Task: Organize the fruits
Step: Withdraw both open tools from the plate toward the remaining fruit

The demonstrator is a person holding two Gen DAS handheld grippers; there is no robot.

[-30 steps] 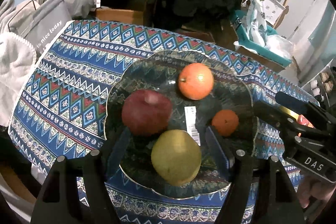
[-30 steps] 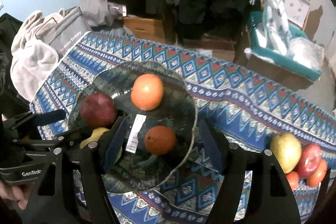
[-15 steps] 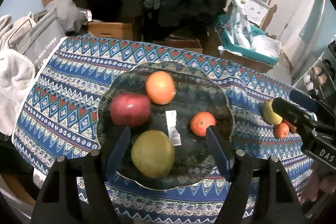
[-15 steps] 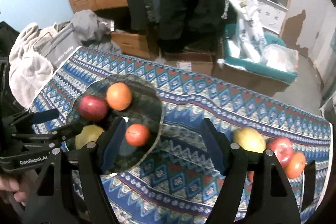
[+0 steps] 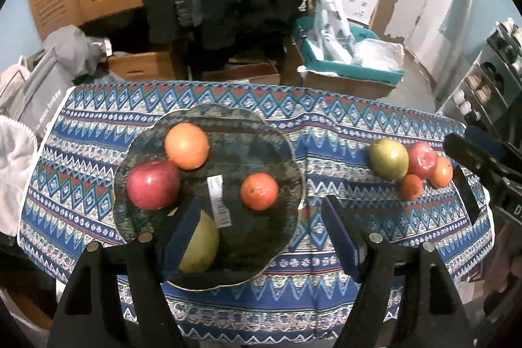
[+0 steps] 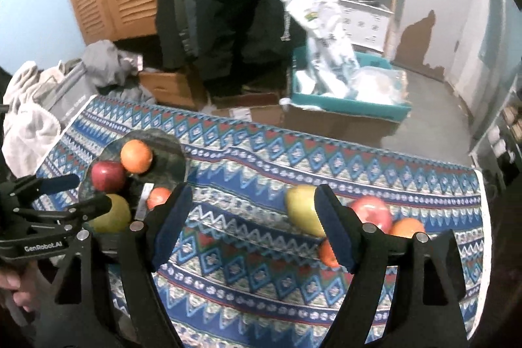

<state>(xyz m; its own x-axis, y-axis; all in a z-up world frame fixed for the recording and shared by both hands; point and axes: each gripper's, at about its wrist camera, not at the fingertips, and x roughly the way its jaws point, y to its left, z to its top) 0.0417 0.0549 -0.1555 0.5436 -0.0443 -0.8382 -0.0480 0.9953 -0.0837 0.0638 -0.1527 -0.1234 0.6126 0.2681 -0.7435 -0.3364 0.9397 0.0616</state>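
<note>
Now over the desk [image 5: 326, 126] in its blue patterned cloth: left gripper [image 5: 261, 229] above the near edge of the dark glass plate [image 5: 257, 126], jaws spread wide and just been opening, gripping nothing, the left finger crossing in front of the green pear [image 5: 204, 245]. On the plate too: red apple [image 5: 153, 185] at the left, large orange [image 5: 186, 145] touching it from behind, small orange [image 5: 259, 191] toward the right, white barcode label [image 5: 218, 201] in the middle. Well apart on the cloth to the right, a tight cluster: second pear [image 5: 389, 158], second red apple [image 5: 422, 159], and two small oranges [image 5: 441, 172] just beside them. Right gripper [image 6: 251, 225] above bare cloth between plate and cluster, jaws likewise wide and just been opening, empty, right finger overlapping the second pear in view. Beyond the desk, a teal bin [image 5: 350, 69] of plastic bags on cardboard boxes.
</note>
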